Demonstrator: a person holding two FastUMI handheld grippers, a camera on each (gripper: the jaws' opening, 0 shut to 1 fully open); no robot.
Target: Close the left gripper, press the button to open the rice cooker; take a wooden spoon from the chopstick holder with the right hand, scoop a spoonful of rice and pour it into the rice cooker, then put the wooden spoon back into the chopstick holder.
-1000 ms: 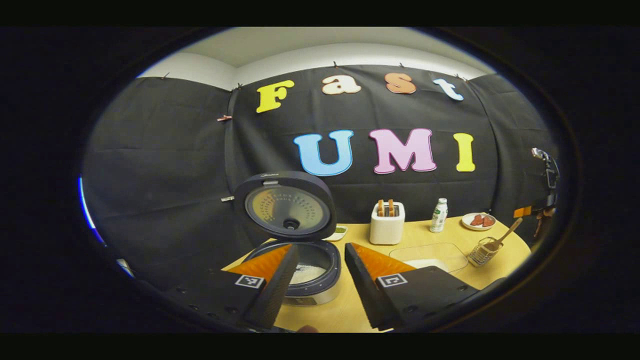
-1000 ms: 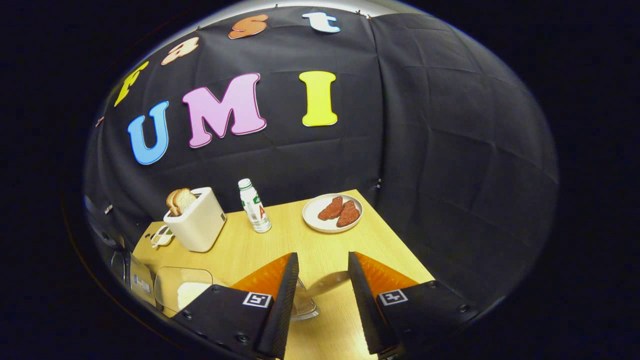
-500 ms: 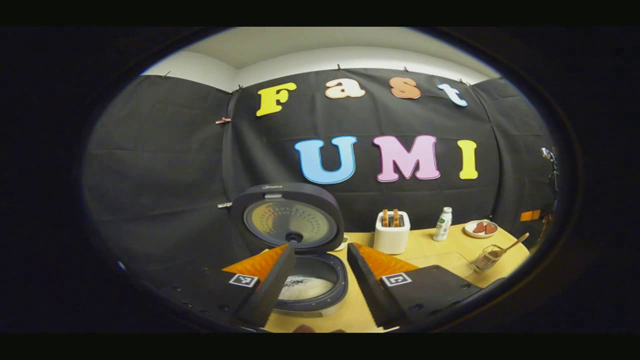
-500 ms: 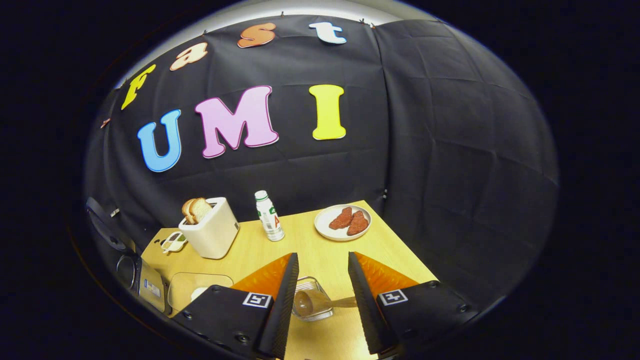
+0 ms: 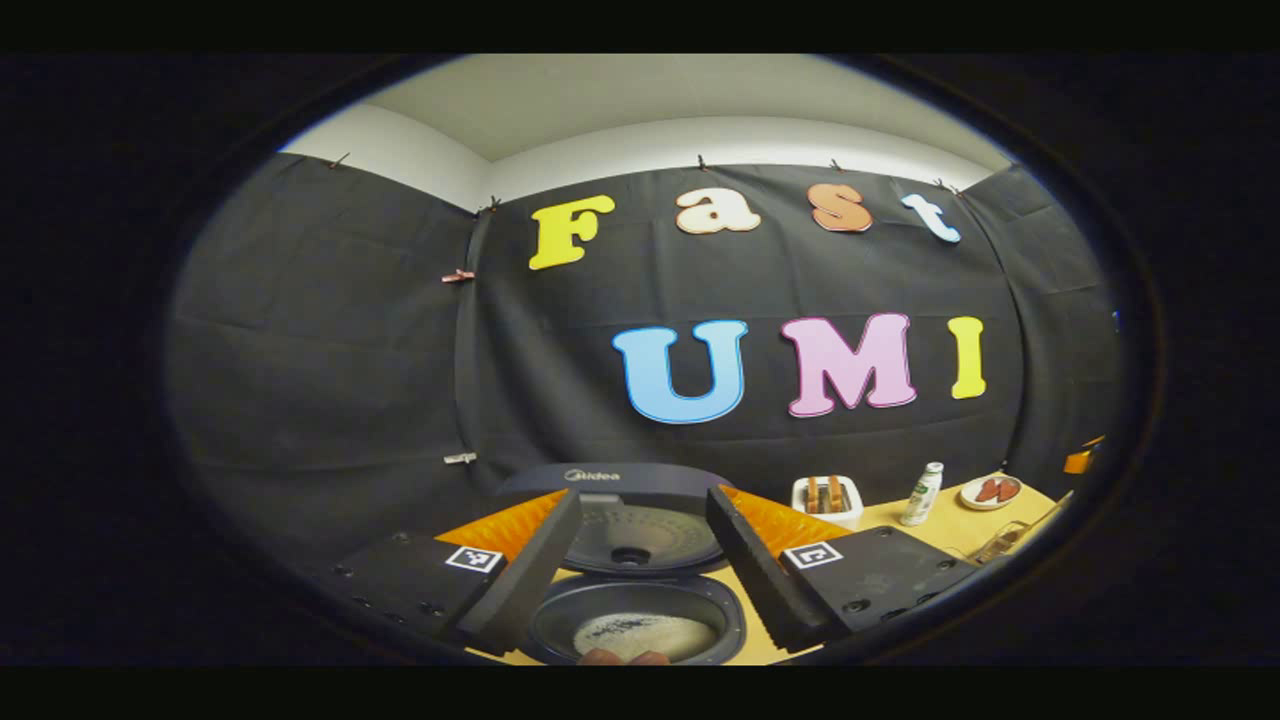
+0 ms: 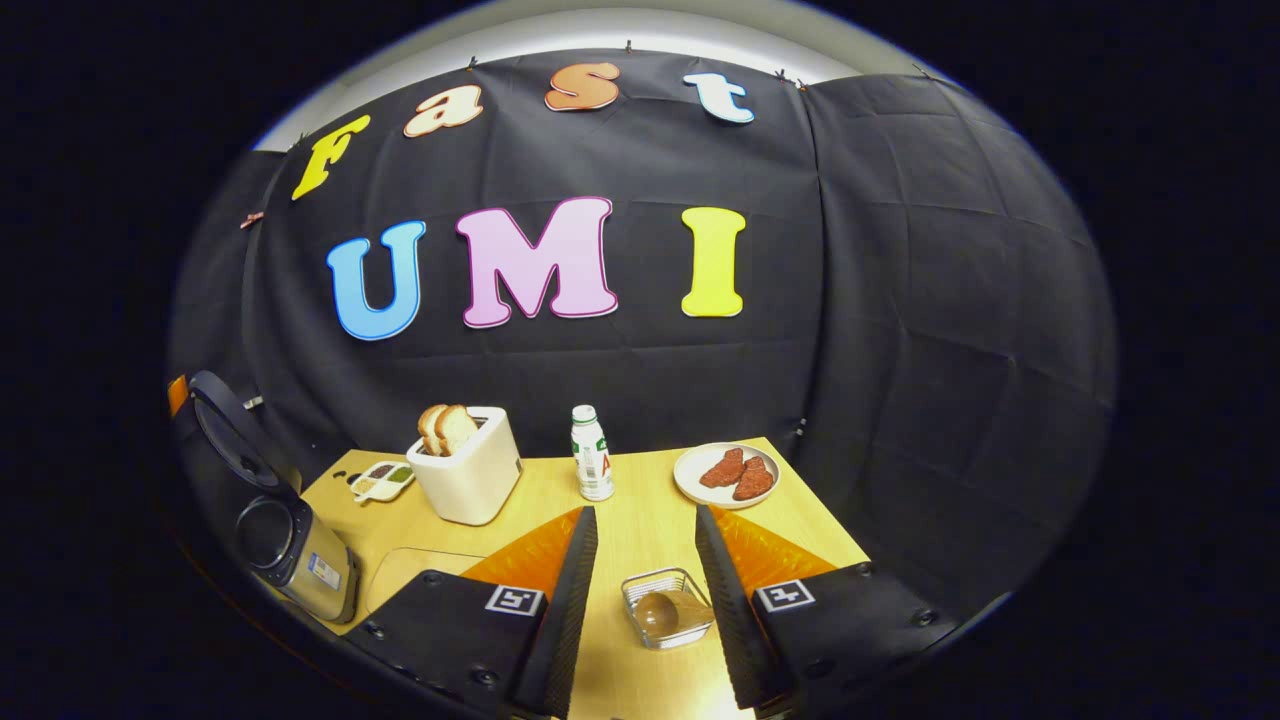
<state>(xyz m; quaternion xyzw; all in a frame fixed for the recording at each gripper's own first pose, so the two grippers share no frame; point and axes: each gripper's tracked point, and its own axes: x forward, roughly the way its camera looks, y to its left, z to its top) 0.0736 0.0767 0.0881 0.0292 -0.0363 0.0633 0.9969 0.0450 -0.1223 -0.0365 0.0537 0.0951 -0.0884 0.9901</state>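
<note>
The wooden table (image 6: pixel 640 520) sat before the black cloth wall. My right gripper (image 6: pixel 640 600) hung with fingers apart above the chopstick holder (image 6: pixel 667 607), the wooden spoon (image 6: pixel 662 611) resting inside. My left gripper (image 5: pixel 640 570), also spread, hovered over the open rice cooker (image 5: pixel 640 620), rice (image 5: pixel 640 633) inside. Farther off stood the toaster (image 6: pixel 465 478), a bottle (image 6: pixel 592 467) and a plate (image 6: pixel 727 474).

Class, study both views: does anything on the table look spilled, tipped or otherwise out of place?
Nothing stands out. The rice cooker stands open with rice inside, and the wooden spoon sits in the chopstick holder.
</note>
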